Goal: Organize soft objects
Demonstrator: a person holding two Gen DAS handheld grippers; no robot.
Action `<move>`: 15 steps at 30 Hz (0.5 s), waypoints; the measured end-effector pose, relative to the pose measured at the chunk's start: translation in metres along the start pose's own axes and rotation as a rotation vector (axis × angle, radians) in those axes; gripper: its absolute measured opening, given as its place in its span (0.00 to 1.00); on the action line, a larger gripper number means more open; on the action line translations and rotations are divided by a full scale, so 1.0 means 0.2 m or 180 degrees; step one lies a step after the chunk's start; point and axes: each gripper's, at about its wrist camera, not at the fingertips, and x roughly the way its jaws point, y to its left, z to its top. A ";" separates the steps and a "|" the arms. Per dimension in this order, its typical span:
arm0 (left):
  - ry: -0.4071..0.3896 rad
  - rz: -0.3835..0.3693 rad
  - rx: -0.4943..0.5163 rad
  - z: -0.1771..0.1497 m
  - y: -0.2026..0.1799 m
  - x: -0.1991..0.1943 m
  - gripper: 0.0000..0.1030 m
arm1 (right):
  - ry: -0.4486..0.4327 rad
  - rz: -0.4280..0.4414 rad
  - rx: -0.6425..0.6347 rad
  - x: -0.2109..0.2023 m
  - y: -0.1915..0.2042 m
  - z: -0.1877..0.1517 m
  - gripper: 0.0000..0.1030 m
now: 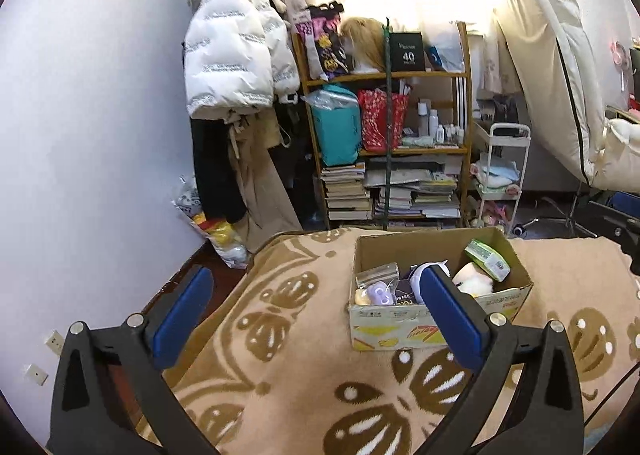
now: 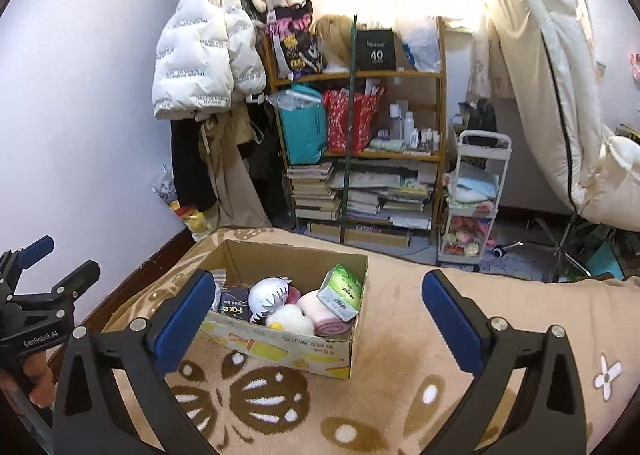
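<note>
A cardboard box (image 1: pixel 504 297) (image 2: pixel 280 347) sits on a tan patterned blanket (image 1: pixel 304 367) (image 2: pixel 400 319). It holds soft things: a white plush head (image 2: pixel 267 295), a fluffy white-and-yellow plush (image 2: pixel 291 318) (image 1: pixel 474 281), a rolled pink towel (image 2: pixel 326 315), a green tissue pack (image 2: pixel 344 291) (image 1: pixel 488 259), a purple item in a clear bag (image 1: pixel 380 291). My left gripper (image 1: pixel 316 311) is open and empty, hovering before the box. My right gripper (image 2: pixel 320 311) is open and empty, to the box's right. The left gripper also shows at the left edge of the right wrist view (image 2: pixel 44 275).
A wooden shelf (image 1: pixel 384 75) (image 2: pixel 360 75) with bags and stacked books stands behind the bed. A white puffer jacket (image 1: pixel 232 55) hangs left of it. A white trolley (image 2: pixel 472 195) and a cream chair (image 2: pixel 580 115) stand to the right. A wall (image 1: pixel 80 135) is on the left.
</note>
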 end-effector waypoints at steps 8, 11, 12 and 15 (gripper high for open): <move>-0.0155 0.0095 -0.0117 -0.06 0.09 -0.25 0.99 | -0.0341 0.0059 -0.0105 -0.28 0.05 -0.05 1.00; -0.0210 0.0113 -0.0161 -0.09 0.11 -0.33 0.99 | -0.0384 0.0069 -0.0128 -0.33 0.07 -0.08 1.00; -0.0221 0.0119 -0.0185 -0.10 0.12 -0.35 0.99 | -0.0398 0.0077 -0.0120 -0.35 0.07 -0.09 1.00; -0.0266 0.0082 -0.0273 -0.13 0.14 -0.39 0.99 | -0.0457 0.0128 -0.0063 -0.37 0.06 -0.12 1.00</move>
